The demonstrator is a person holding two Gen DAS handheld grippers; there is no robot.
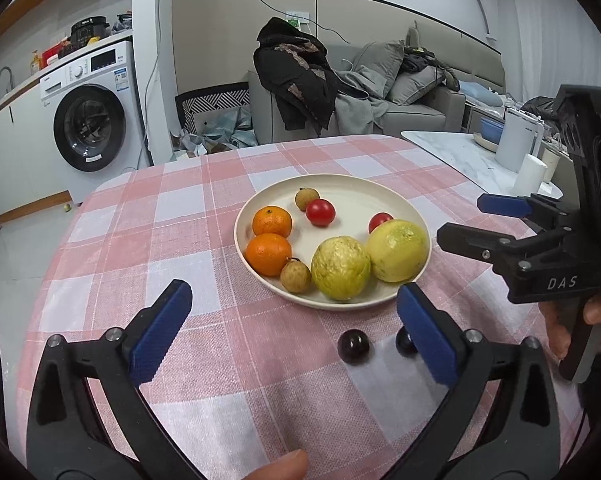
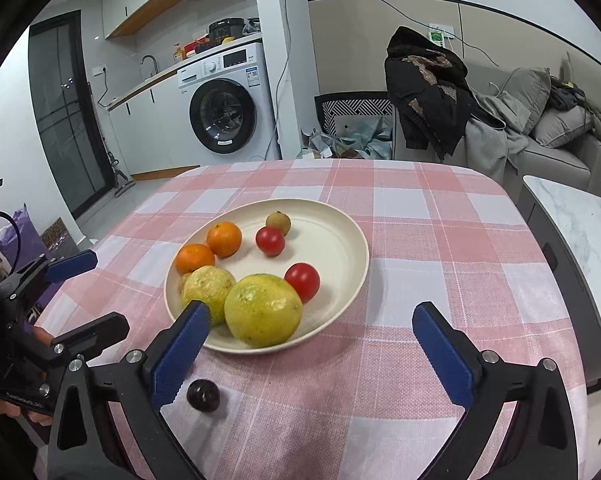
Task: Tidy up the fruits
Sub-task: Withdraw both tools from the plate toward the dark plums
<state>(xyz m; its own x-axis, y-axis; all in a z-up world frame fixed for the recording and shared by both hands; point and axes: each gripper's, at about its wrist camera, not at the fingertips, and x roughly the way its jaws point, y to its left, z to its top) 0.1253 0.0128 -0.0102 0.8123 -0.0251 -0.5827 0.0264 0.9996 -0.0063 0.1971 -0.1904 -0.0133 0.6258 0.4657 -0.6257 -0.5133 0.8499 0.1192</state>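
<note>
A: Where's the fruit?
B: On the cream plate [image 1: 380, 192] at twelve o'clock: oranges [image 1: 271, 222], tomatoes [image 1: 320, 212], guavas [image 1: 340, 268]. Two dark grapes [image 1: 353, 345] lie off it, at six o'clock.
A: Grippers?
B: Left gripper [image 1: 292, 312] and right gripper [image 2: 312, 328] both gape wide, holding nothing.

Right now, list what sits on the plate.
On the plate: two oranges, two red tomatoes, two yellow-green fruits and two small brown fruits. Whatever lies under them is covered.
</note>
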